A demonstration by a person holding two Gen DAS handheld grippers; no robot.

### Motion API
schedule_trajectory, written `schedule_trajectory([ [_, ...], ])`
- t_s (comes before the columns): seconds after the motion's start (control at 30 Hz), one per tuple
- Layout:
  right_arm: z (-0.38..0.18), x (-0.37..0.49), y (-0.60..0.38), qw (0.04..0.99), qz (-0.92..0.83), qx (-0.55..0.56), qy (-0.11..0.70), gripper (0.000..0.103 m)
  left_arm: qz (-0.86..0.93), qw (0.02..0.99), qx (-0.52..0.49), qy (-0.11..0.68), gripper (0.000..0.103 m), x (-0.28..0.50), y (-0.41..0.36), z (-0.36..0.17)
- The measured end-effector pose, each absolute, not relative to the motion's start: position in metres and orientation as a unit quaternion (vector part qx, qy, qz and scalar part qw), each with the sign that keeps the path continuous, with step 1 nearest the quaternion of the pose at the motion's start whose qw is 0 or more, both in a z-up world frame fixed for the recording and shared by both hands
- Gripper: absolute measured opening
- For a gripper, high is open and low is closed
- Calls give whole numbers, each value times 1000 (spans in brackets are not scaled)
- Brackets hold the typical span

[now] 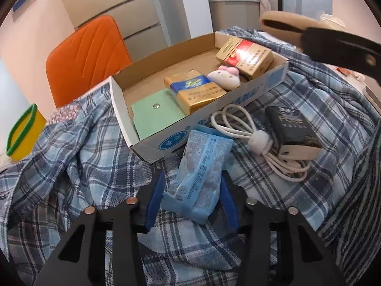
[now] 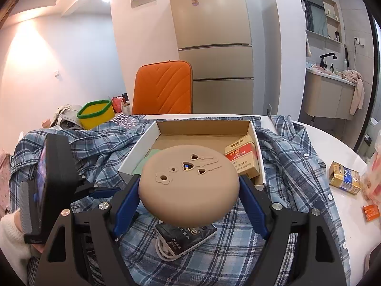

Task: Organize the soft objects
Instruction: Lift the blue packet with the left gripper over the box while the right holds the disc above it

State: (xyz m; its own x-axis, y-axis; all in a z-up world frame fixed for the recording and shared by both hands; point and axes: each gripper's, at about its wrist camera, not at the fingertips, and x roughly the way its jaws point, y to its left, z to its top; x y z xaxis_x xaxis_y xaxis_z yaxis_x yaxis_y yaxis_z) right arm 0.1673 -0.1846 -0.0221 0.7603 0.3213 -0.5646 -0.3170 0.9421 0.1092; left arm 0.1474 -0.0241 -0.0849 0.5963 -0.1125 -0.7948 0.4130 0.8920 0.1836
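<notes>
My left gripper is shut on a light blue tissue pack, which it holds low over the plaid shirt, just in front of the open cardboard box. My right gripper is shut on a round tan soft pad and holds it in the air above the near end of the box; the pad also shows at the top right of the left wrist view. In the box lie a pink-eared plush toy, a green card, and two cartons.
A black tissue pack and a coiled white cable lie on the shirt right of the box. A yellow tub stands far left, an orange chair behind. A gold pack and orange packet lie on the right.
</notes>
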Motion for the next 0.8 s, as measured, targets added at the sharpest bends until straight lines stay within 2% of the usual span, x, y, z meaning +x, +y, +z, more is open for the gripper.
schedule_trajectory([
  [0.23, -20, 165, -186, 944, 160, 2, 288, 82, -177, 905, 185, 340, 37, 116, -31, -64],
  [0.43, -16, 160, -187, 950, 160, 3, 266, 81, -175, 929, 182, 272, 36, 91, -35, -49],
  [0.8, -6, 147, -189, 963, 155, 3, 220, 82, -135, 974, 109, 146, 36, 65, -8, -17],
])
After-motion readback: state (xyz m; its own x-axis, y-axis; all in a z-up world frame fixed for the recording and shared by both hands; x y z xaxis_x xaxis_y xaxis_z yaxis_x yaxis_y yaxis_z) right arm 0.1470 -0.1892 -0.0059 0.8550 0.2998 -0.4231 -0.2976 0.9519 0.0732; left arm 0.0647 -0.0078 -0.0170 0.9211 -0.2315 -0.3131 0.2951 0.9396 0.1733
